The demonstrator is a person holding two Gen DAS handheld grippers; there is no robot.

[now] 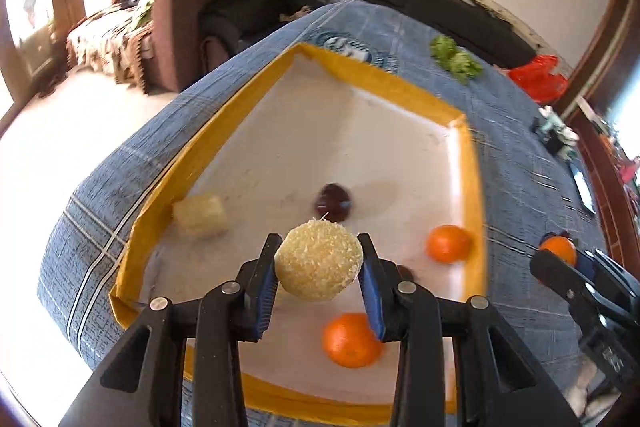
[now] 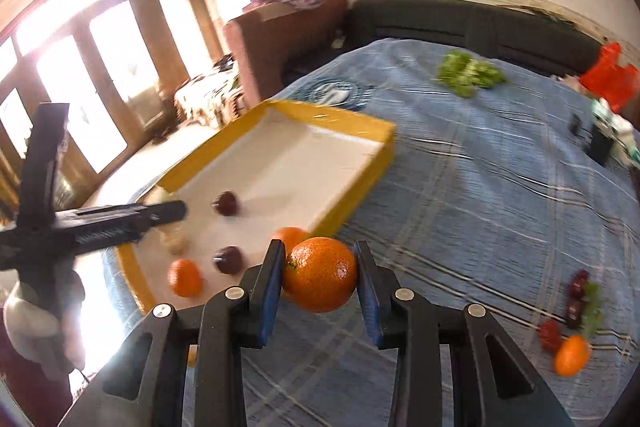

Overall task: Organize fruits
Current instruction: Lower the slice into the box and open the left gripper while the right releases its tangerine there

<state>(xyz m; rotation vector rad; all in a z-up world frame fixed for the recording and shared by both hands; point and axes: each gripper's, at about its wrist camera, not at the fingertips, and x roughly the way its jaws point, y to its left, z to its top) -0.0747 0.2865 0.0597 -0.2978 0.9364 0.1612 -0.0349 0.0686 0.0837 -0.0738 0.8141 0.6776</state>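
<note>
Left wrist view: the left gripper (image 1: 319, 263) grips a pale fuzzy ball (image 1: 319, 261) between its jaws, above the yellow tray (image 1: 472, 187).
Right wrist view: the right gripper (image 2: 320, 277) grips an orange (image 2: 321, 274) between its jaws, near the tray's right wall.

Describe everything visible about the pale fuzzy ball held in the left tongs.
The pale yellow, fuzzy round ball has a rough, fibrous-looking coat with one thin strand sticking up at the top. It appears whole. The left tongs are shut on it, one blue-padded finger pressing each side. It is held above the white floor of the yellow-rimmed shallow box, apparently touching nothing else. In the right wrist view it is mostly hidden behind the left tongs.
</note>
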